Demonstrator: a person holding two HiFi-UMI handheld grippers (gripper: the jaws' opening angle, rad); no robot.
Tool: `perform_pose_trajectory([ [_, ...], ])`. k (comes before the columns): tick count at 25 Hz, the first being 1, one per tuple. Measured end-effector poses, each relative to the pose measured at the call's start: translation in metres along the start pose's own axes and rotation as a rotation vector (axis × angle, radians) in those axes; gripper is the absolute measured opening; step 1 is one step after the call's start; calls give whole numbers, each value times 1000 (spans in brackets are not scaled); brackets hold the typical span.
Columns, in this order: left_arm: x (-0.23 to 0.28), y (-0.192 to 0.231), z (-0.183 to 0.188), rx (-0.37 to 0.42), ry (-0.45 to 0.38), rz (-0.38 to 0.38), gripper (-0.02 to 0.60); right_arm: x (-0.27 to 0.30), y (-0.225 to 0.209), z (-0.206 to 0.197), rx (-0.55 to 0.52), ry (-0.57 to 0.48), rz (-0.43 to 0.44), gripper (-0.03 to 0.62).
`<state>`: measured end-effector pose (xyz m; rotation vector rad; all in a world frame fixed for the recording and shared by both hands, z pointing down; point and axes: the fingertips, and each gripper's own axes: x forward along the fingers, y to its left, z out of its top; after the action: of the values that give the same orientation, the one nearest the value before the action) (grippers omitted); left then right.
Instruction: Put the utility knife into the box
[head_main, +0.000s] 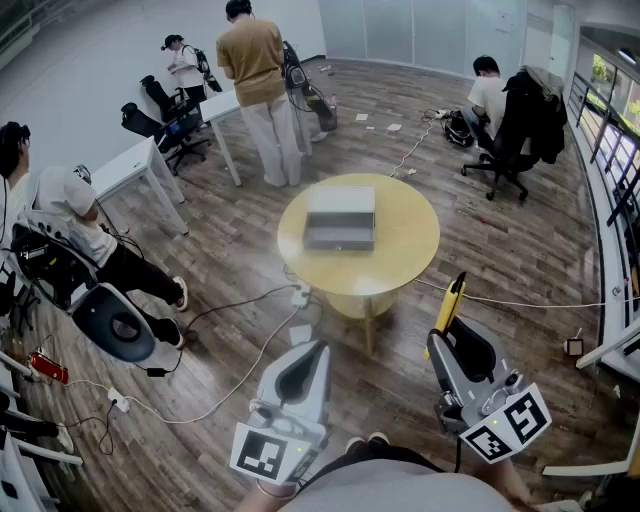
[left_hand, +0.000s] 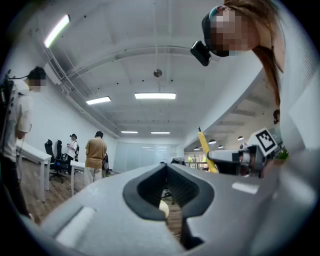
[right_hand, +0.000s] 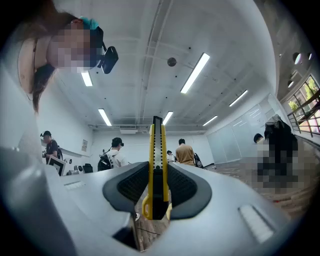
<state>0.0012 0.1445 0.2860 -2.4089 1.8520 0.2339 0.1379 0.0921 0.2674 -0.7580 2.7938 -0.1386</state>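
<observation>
Our right gripper (right_hand: 159, 166) fingers are pinching the utility knife (right_hand: 157, 150), left gripper (left_hand: 166, 169) fingers closed and empty, box (head_main: 340, 216) sitting on the table (head_main: 405, 262).

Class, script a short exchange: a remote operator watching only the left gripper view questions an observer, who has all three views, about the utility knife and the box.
Operator: I see a yellow utility knife poking up at the right. Is it gripped?
Observer: Yes. The right gripper view shows the right tool with its jaws closed on the knife's body, which sticks out past the jaw tips.
Operator: Where is the box?
Observer: The head view shows the grey box lying on the round yellow table ahead of the person. The knife is not yet over it.
</observation>
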Motion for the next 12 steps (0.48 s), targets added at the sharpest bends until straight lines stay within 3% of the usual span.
perform_pose_trajectory([
  [12,6,0,-13,-10,7,5,-2,4,-4,-7,-2,10,12,120],
])
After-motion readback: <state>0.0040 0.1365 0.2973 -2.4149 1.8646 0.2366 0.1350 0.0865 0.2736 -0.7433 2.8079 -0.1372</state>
